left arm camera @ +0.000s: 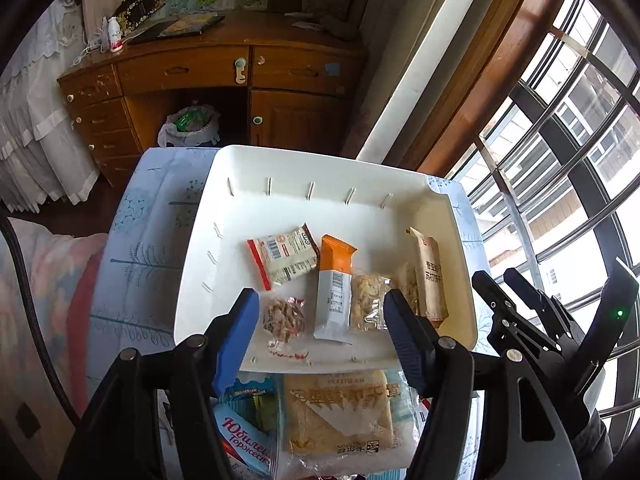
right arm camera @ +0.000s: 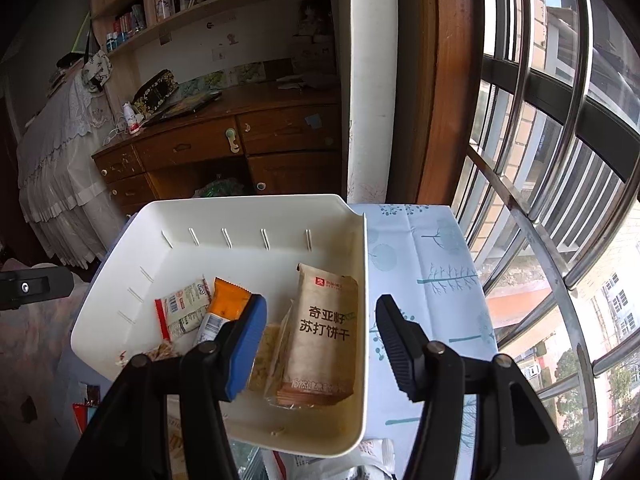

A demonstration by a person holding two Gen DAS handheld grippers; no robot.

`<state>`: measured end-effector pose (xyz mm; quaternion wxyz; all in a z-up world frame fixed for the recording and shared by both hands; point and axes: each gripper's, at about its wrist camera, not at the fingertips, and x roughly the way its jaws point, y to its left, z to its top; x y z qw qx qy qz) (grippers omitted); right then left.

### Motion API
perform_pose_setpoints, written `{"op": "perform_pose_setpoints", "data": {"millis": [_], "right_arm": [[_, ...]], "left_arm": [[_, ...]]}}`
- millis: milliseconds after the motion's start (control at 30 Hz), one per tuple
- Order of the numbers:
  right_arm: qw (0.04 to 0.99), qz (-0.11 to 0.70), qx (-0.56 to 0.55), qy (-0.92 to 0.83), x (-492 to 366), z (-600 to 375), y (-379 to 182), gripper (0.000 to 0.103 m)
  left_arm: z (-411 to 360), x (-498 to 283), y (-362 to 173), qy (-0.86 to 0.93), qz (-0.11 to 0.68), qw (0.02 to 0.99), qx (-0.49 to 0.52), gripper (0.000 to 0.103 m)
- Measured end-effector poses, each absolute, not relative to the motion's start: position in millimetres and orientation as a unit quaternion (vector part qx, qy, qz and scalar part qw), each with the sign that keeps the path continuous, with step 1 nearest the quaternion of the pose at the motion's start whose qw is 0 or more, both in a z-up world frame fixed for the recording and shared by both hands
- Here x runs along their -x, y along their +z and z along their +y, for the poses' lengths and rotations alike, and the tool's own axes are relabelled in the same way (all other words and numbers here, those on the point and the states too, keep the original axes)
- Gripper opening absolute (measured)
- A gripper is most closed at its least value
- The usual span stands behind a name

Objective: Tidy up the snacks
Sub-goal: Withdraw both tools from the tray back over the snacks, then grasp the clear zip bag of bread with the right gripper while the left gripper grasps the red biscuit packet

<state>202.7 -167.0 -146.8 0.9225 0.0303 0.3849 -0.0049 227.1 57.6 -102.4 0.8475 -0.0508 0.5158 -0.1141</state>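
Near to far. Nearest the left tongs (left arm camera: 320, 336), on the cloth-covered counter (left arm camera: 136, 240) just short of the tray, lie the unsorted snacks: a large clear bag of pale wafers (left arm camera: 340, 416) and a blue biscuit packet (left arm camera: 244, 436), the packet partly under the bag. Judged from the film, both are light, slick and crushable; a pinch on a sealed end seam looks safer than one across the body.

The left tongs stand spread and empty above the tray's near edge. The right tongs (right arm camera: 320, 340) are also spread and empty, straddling the tray's right wall.

Inside the white tray (left arm camera: 304, 168), front row: a clear twist-wrapped nut cluster (left arm camera: 284, 316), an orange-and-white bar (left arm camera: 335, 288), a clear pack of flaky pieces (left arm camera: 366, 300) and, propped against the right wall, a tan cracker pack (right arm camera: 320, 336). Behind them lies a red-edged noodle-style packet (left arm camera: 282, 256). All appear light and brittle inside soft wrappers. The bar probably offers the stiffest sides; the tan pack is best taken by its upper seam, since its base is wedged against neighbours.

Beyond the counter stand a wooden desk (left arm camera: 208, 68) and a barred window (left arm camera: 580, 140).
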Motion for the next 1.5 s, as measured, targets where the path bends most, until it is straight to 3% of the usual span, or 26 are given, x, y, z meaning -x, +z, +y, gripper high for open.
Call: {"op": "perform_pose_setpoints", "data": {"millis": [667,967,1100,1500], "right_arm": [[0.901,0.42,-0.09,0.054,-123,-218,-132,0.058],[0.874,0.459,-0.113,0.11,-104,-216,-145,0.058],[0.855,0.48,-0.144,0.135,-102,-215,-153,0.058],[0.793,0.535,-0.223,0.188,-98,-203,-176,0.058]], "left_arm": [[75,-113,-90,-0.027,0.517,0.845,0.133,0.068],[89,-64,-102,0.018,0.523,0.836,0.167,0.069],[93,-47,-109,0.033,0.524,0.833,0.176,0.077],[112,-24,-129,0.057,0.534,0.815,0.219,0.077]]}}
